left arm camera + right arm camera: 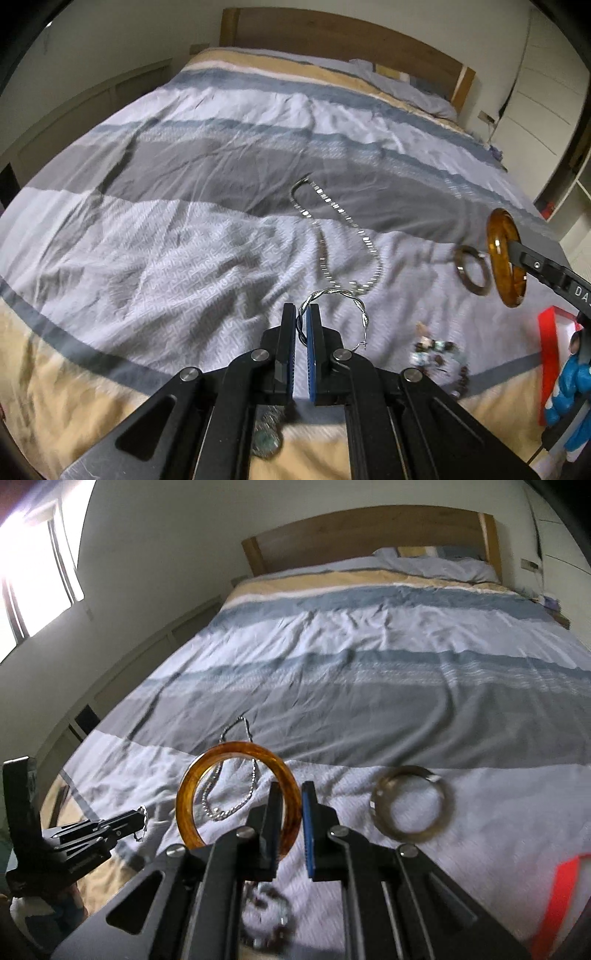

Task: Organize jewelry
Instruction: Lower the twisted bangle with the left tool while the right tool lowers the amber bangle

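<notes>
While both grippers hang above bed [184,229]: left gripper [303,325] pinches twisted silver bangle [334,306] by rim, hoop leaning right; right gripper [290,816] clamps amber bangle [236,797] by rim, hoop upright, facing camera. Both light, stiff, probably slippery; amber likely brittle. Necklace [343,236], grey ring [472,275] lie near bed's foot edge.

**Bedroom around the striped bedspread**

The striped bedspread [369,657], banded blue, grey, white and tan, lies rumpled. Beyond its far end stands a wooden headboard [369,531], a pillow [436,565] against it. Left of it, a bright window [33,572].
</notes>
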The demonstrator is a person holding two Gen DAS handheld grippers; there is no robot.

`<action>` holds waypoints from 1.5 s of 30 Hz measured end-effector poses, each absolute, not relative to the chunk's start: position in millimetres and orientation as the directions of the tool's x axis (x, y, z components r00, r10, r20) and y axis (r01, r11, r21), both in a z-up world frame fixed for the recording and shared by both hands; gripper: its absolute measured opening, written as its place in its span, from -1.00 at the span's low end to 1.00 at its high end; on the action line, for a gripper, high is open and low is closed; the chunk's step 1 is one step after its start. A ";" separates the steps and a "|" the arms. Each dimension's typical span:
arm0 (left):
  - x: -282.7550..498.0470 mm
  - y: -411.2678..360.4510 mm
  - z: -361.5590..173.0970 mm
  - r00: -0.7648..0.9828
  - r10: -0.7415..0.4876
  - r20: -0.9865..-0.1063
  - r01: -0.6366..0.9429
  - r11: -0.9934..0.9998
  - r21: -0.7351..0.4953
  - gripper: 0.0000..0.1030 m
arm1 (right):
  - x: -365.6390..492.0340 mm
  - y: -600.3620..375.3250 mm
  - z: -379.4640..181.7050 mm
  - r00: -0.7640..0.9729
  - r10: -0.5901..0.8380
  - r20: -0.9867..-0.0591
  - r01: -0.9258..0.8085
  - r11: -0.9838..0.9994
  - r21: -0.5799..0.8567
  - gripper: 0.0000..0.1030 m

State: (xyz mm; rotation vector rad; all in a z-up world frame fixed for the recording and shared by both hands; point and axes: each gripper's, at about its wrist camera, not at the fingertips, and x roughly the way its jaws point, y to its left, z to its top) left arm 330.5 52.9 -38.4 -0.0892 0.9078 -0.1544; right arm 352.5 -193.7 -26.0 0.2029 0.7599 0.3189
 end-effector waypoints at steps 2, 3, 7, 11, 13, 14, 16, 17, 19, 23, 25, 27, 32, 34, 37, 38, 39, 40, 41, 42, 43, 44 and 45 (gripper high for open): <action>320.1 44.6 -31.0 0.607 -0.188 -0.772 0.114 0.982 -0.150 -0.90 | 336.0 -207.8 -15.7 0.696 0.347 -0.629 -0.193 0.934 0.302 -0.82; 313.8 38.2 -28.1 0.606 -0.201 -0.770 0.129 0.980 -0.154 -0.90 | 328.1 -214.7 -12.3 0.702 0.342 -0.624 -0.184 0.934 0.306 -0.82; 292.1 0.8 -18.4 0.592 -0.262 -0.762 0.206 0.963 -0.172 -0.90 | 291.0 -253.7 -1.8 0.724 0.303 -0.619 -0.137 0.943 0.302 -0.82; 272.3 -45.9 -11.5 0.569 -0.331 -0.753 0.286 0.938 -0.196 -0.90 | 260.4 -300.0 -2.7 0.733 0.245 -0.634 -0.075 0.956 0.282 -0.82; 264.1 -76.4 -8.3 0.551 -0.372 -0.747 0.333 0.919 -0.212 -0.90 | 244.9 -331.0 -4.9 0.734 0.203 -0.648 -0.032 0.964 0.265 -0.82; 260.7 -92.4 -7.1 0.540 -0.392 -0.745 0.356 0.908 -0.220 -0.90 | 236.4 -349.4 -6.4 0.733 0.178 -0.657 -0.007 0.967 0.255 -0.82; 254.5 -122.9 -5.8 0.519 -0.426 -0.741 0.400 0.887 -0.230 -0.90 | 224.4 -379.5 -10.0 0.727 0.135 -0.673 0.035 0.972 0.233 -0.82; 251.4 -141.4 -5.6 0.506 -0.446 -0.738 0.425 0.874 -0.237 -0.90 | 217.3 -396.3 -12.4 0.724 0.108 -0.682 0.061 0.974 0.219 -0.82; 246.9 -173.7 -6.4 0.476 -0.485 -0.734 0.465 0.847 -0.257 -0.90 | 207.1 -424.4 -17.6 0.716 0.064 -0.695 0.105 0.975 0.198 -0.82; 239.9 -237.5 -14.3 0.418 -0.531 -0.737 0.536 0.800 -0.272 -0.90 | 195.8 -478.1 -34.0 0.684 -0.011 -0.729 0.180 0.971 0.155 -0.82; 236.1 -271.1 -21.1 0.389 -0.545 -0.743 0.570 0.776 -0.271 -0.90 | 195.2 -493.5 -42.1 0.667 -0.032 -0.744 0.194 0.972 0.131 -0.82; 236.1 -300.3 -29.2 0.367 -0.546 -0.753 0.593 0.761 -0.263 -0.90 | 197.0 -503.6 -49.6 0.651 -0.045 -0.758 0.194 0.975 0.109 -0.82; 246.6 -351.3 -51.5 0.341 -0.513 -0.788 0.606 0.761 -0.233 -0.90 | 210.4 -521.6 -67.6 0.620 -0.061 -0.782 0.175 0.983 0.063 -0.82; 253.1 -365.7 -62.0 0.335 -0.496 -0.801 0.603 0.766 -0.222 -0.90 | 217.4 -522.1 -71.5 0.614 -0.067 -0.787 0.161 0.986 0.041 -0.82; 260.9 -381.0 -76.3 0.330 -0.473 -0.817 0.603 0.771 -0.203 -0.90 | 227.8 -522.4 -77.0 0.606 -0.077 -0.792 0.132 0.991 0.004 -0.81; 263.1 -384.8 -81.4 0.334 -0.460 -0.823 0.601 0.776 -0.190 -0.90 | 231.2 -521.9 -79.0 0.602 -0.082 -0.794 0.120 0.993 -0.011 -0.81; 265.1 -384.3 -84.5 0.337 -0.451 -0.827 0.598 0.780 -0.183 -0.90 | 234.1 -521.8 -81.5 0.598 -0.087 -0.797 0.112 0.993 -0.025 -0.81; 267.5 -385.3 -89.0 0.342 -0.439 -0.831 0.592 0.787 -0.172 -0.90 | 238.0 -522.0 -84.4 0.591 -0.094 -0.802 0.104 0.994 -0.040 -0.81; 269.4 -386.1 -92.6 0.346 -0.428 -0.835 0.587 0.793 -0.163 -0.90 | 240.4 -522.2 -86.2 0.586 -0.097 -0.804 0.101 0.994 -0.047 -0.81; 270.3 -386.4 -94.8 0.350 -0.419 -0.838 0.584 0.797 -0.155 -0.90 | 242.5 -522.6 -88.4 0.581 -0.099 -0.808 0.097 0.994 -0.051 -0.81; 270.9 -387.6 -96.3 0.361 -0.410 -0.838 0.586 0.799 -0.138 -0.90 | 244.9 -522.6 -90.7 0.577 -0.099 -0.811 0.092 0.994 -0.056 -0.81; 270.9 -389.4 -96.9 0.370 -0.403 -0.837 0.589 0.798 -0.124 -0.90 | 245.8 -521.9 -91.5 0.574 -0.102 -0.812 0.089 0.994 -0.061 -0.81; 271.1 -391.2 -97.1 0.377 -0.396 -0.837 0.592 0.798 -0.111 -0.90 | 247.3 -520.7 -92.4 0.571 -0.108 -0.814 0.085 0.994 -0.072 -0.81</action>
